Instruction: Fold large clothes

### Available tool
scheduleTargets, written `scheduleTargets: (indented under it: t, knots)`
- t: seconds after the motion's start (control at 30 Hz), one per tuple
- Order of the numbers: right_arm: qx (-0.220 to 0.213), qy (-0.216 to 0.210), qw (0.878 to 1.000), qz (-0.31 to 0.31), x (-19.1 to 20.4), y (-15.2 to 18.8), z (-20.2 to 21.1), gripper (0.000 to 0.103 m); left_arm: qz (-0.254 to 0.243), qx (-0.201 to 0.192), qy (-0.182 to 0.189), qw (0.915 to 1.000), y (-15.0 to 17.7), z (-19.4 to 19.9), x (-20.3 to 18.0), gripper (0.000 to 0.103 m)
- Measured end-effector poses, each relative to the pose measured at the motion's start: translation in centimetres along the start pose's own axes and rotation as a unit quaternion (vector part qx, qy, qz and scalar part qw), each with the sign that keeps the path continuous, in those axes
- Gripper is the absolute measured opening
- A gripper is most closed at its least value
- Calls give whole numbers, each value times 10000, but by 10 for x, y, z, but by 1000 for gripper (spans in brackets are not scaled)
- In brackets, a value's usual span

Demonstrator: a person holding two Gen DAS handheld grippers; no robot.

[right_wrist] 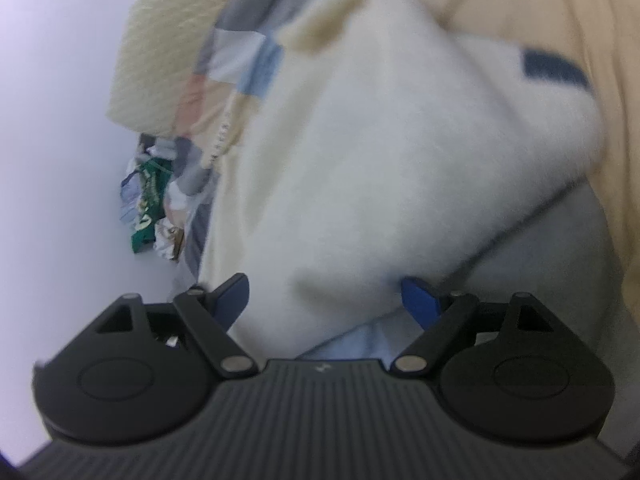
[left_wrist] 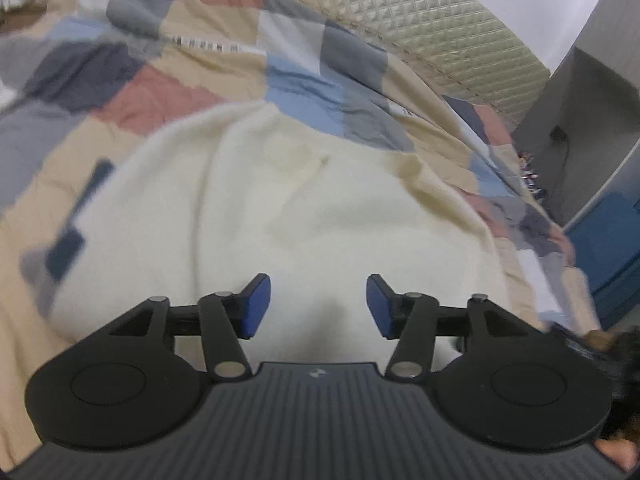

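A large cream fleece garment (left_wrist: 280, 208) lies spread on a patchwork bedspread (left_wrist: 168, 92). My left gripper (left_wrist: 319, 306) is open just above the near part of the garment, blue pads apart, nothing between them. In the right wrist view the same cream garment (right_wrist: 400, 160) looks folded into a thick bundle, blurred. My right gripper (right_wrist: 326, 300) is open, and the bundle's near edge lies between its wide-apart blue fingers without being clamped.
A quilted beige headboard (left_wrist: 432, 28) runs behind the bed. A grey cabinet (left_wrist: 580, 120) and a blue box (left_wrist: 608, 248) stand at the right. Crumpled green and silver wrappers (right_wrist: 148, 208) lie by the white wall (right_wrist: 60, 160).
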State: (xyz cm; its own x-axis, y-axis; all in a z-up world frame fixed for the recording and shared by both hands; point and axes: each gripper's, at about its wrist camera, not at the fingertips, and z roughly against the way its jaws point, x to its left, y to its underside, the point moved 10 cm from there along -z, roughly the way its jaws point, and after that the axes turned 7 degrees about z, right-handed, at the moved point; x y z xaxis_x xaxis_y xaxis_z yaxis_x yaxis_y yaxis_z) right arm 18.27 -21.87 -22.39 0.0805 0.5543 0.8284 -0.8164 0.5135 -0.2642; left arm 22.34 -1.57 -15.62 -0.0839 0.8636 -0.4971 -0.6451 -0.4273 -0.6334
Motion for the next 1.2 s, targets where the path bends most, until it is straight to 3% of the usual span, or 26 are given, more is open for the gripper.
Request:
scheduleTargets:
  t: [0.17, 0.23, 0.4, 0.53, 0.67, 0.87, 1.0, 1.13, 1.2]
  knots:
    - [-15, -59, 9991, -414, -17, -7, -15, 86, 548, 384, 244, 9975, 18, -5, -1, 73]
    - [-16, -141, 9987, -490, -18, -11, -21, 87, 735, 500, 341, 9955, 21, -7, 0, 82]
    - [-109, -470, 9968, -630, -12, -20, -20, 87, 1273, 885, 660, 9857, 30, -13, 2, 87]
    - [-249, -865, 9938, -649, 2, -27, -9, 87, 1685, 1314, 938, 9724, 44, -22, 4, 88]
    - [-341, -1172, 9911, -525, 17, -35, 3, 87, 2364, 1671, 1076, 9511, 54, -42, 18, 88]
    - [-316, -1016, 9920, -682, 5, -31, -1, 86, 3786, 1325, 956, 9110, 46, -56, 68, 88]
    - [-314, -808, 9932, -780, -1, -26, -3, 86, 4306, 1007, 939, 8920, 40, -53, 83, 87]
    - [-186, -521, 9951, -818, -10, -17, -10, 86, 4373, 788, 789, 8924, 36, -51, 88, 86]
    - [-165, -378, 9956, -846, -17, -15, -12, 86, 4242, 614, 457, 9023, 34, -48, 96, 86]
